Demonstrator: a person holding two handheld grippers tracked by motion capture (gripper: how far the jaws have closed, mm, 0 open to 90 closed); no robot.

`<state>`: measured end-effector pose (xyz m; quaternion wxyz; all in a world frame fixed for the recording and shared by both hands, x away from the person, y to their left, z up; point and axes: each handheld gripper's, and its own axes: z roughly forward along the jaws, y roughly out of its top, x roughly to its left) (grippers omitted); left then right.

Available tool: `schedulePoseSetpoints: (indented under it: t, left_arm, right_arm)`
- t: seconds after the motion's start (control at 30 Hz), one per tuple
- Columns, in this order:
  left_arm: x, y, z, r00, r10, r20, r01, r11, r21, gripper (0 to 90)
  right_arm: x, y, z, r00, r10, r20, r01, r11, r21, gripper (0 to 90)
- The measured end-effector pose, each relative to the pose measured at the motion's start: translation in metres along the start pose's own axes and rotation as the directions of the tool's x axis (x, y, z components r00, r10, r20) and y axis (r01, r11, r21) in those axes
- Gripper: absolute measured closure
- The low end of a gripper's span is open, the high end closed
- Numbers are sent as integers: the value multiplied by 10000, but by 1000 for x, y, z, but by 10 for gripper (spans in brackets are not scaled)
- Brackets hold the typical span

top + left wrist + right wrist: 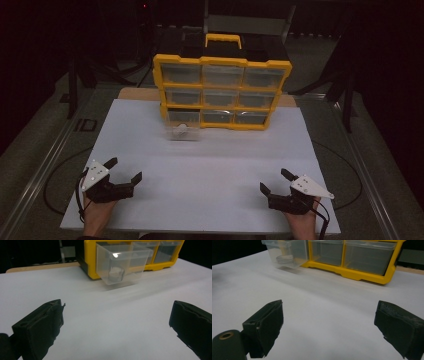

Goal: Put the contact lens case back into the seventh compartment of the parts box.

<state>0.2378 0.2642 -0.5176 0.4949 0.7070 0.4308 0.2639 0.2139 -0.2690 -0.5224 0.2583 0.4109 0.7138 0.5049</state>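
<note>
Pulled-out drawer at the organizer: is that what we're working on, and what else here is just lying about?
In the job:
clear drawer, pulled out of the bottom-left slot
small grey item inside it
yellow organizer
left gripper and right gripper, both open

Lying about:
wooden board under the white sheet

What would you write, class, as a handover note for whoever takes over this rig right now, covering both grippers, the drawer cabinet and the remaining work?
Left gripper: open, holding nothing, low over the white board near its front left corner.
Right gripper: open, holding nothing, near the front right corner.
Yellow drawer cabinet: upright at the board's far edge, nine clear drawers.
Bottom-left drawer: pulled out, a small round item inside.
Done: that drawer is open.
Left: probably taking the item out or closing the drawer; neither gripper is near it yet.
</note>
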Motion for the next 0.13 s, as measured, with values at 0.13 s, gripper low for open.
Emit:
schedulePoseSetpoints:
  t: [0.13]
  left_arm:
    - [0,-2,2,10000,38,-81,-36,9999,139,4]
  right_arm:
    - [-2,0,-1,10000,35,70,-35,10000,-6,86]
